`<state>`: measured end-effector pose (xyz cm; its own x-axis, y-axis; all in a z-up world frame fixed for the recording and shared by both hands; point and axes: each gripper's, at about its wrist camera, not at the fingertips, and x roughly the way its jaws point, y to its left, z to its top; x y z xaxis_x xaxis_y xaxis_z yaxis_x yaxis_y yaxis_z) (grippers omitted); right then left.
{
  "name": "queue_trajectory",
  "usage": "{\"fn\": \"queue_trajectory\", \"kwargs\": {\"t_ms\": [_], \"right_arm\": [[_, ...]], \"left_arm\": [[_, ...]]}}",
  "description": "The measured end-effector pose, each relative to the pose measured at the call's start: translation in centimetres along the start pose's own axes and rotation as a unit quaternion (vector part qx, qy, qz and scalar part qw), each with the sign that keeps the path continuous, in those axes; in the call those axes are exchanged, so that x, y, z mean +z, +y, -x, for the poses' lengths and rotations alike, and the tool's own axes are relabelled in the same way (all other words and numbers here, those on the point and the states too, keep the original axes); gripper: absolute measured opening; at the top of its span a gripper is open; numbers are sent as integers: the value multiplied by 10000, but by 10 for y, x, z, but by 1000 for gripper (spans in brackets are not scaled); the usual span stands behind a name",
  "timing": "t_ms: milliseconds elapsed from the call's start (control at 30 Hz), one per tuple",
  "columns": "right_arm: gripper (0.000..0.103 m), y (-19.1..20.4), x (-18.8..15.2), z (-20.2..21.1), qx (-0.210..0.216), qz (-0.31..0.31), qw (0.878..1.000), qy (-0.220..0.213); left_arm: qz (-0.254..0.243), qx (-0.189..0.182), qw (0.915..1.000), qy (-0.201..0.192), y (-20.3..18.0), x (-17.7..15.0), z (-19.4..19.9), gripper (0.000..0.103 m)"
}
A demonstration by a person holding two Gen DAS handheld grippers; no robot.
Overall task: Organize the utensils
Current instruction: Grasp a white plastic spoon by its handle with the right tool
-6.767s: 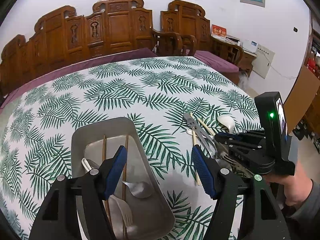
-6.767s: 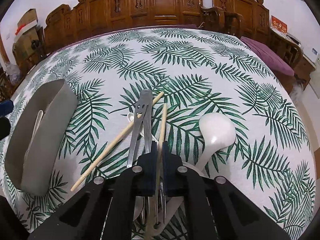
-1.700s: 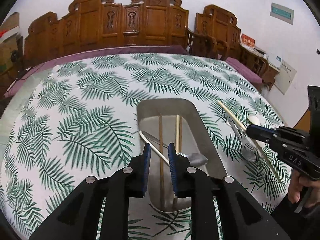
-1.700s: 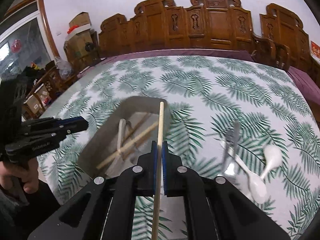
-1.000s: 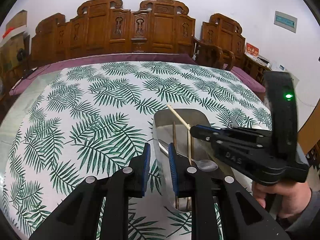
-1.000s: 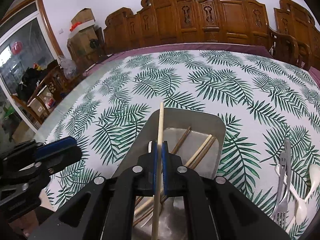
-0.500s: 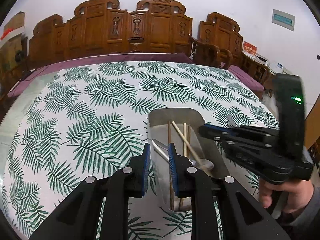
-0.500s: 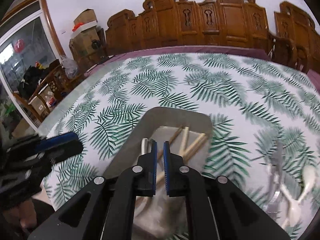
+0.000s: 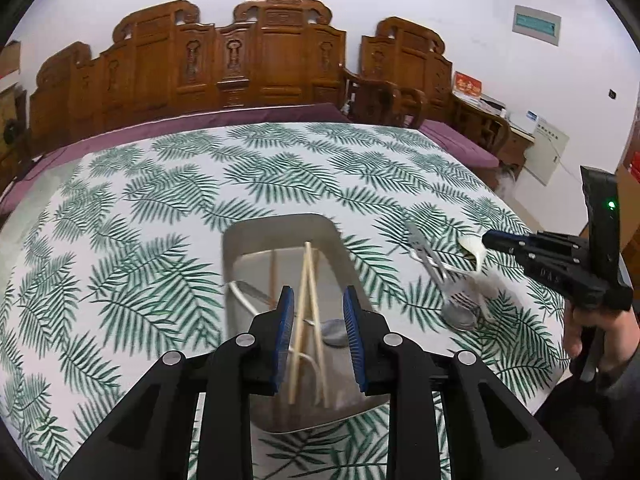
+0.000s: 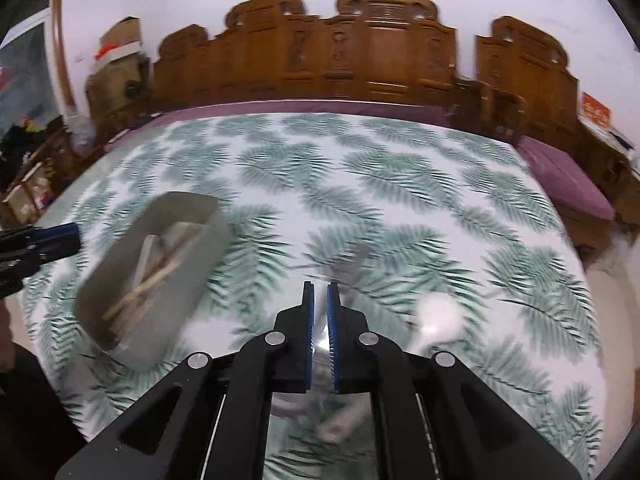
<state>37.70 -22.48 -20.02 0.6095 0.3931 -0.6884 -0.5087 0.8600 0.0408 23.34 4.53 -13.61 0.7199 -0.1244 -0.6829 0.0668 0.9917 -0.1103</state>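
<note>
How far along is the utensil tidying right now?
Done: chopsticks and a spoon lie in the grey tray. In hand: nothing; the right gripper is empty over the leftovers. Left: fork and white spoon on the tablecloth.

My left tongs point(image 9: 318, 300) are opening over the metal tray point(image 9: 248, 236) holding chopsticks point(image 9: 308, 272); loose cutlery point(image 9: 452, 280) lies on the desk point(image 9: 160, 200) near the right tongs point(image 9: 490, 238).

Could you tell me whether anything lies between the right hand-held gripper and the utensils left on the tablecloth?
Nothing visible does. The right hand-held gripper is empty above the white spoon, and the metal utensils lie on open cloth beside it.
</note>
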Motion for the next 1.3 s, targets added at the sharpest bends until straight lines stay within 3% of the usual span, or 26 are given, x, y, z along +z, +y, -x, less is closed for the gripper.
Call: {"fn": "queue_trajectory", "kwargs": {"t_ms": [33, 133, 300, 433, 767, 1067, 1200, 1300], "right_arm": [[9, -10, -3, 1, -63, -55, 10000, 22], [9, -29, -13, -1, -197, -196, 9996, 73], [9, -39, -27, -19, -190, -244, 9992, 272], [19, -38, -29, -33, -86, -101, 9990, 438], [21, -30, -25, -70, 104, 260, 9952, 943], [27, -19, -25, -82, -87, 706, 9910, 1135], [22, -20, -25, -82, -65, 673, 9907, 1180], [11, -18, -26, -81, 40, 672, 9905, 1202]], "left_arm": [[-24, -26, 10000, 6, -4, 0, -1, 25], [-103, -114, 9999, -23, -15, -1, -2, 50], [-259, -234, 9994, 38, -33, -5, -8, 52], [-352, -289, 9989, 136, -44, -9, -13, 52], [-382, -430, 9978, 338, -55, -14, -25, 53], [-439, -434, 9974, 372, -61, -15, -28, 53], [-474, -426, 9972, 389, -63, -16, -29, 53], [-474, -417, 9972, 397, -63, -16, -30, 53]]}}
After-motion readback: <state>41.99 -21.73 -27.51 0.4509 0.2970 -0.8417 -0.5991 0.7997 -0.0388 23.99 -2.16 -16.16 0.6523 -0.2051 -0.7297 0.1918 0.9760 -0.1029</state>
